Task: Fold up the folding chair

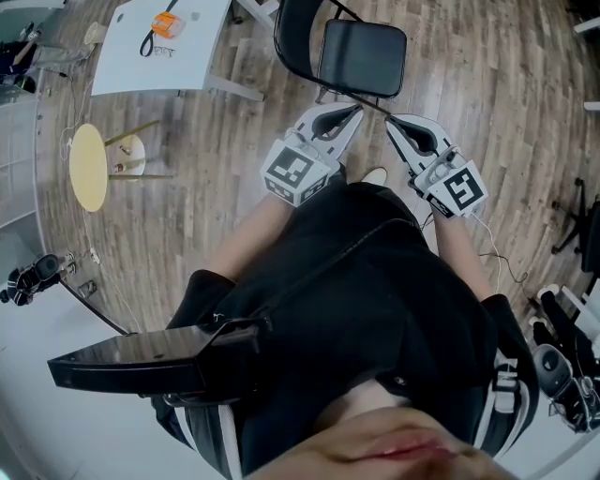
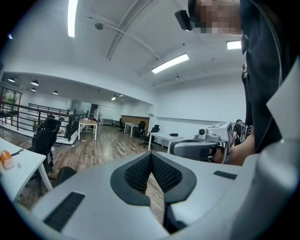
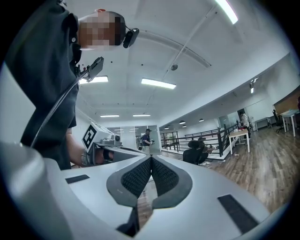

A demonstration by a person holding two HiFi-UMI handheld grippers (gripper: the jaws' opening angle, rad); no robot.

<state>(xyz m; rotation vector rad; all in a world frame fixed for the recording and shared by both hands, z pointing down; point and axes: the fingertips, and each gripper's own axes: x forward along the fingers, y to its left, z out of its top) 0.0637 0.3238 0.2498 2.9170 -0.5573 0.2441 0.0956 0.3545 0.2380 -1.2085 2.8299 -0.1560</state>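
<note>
The folding chair (image 1: 361, 56) stands unfolded on the wood floor at the top of the head view, with a black padded seat and a black backrest (image 1: 289, 37) behind it. My left gripper (image 1: 354, 112) is shut and holds nothing; its tips hover close to the seat's near edge. Beside it my right gripper (image 1: 391, 122) is also shut and empty. In the left gripper view the pads (image 2: 140, 171) meet, and the right gripper (image 2: 201, 147) shows beyond them. The right gripper view shows closed pads (image 3: 161, 176) and the left gripper (image 3: 105, 150) across.
A white table (image 1: 187, 56) with an orange item (image 1: 167, 25) stands at the top left. Left of me is a round yellow-topped stool (image 1: 89, 167). Office chairs and gear (image 1: 572, 366) crowd the right edge. Distant desks and people show in both gripper views.
</note>
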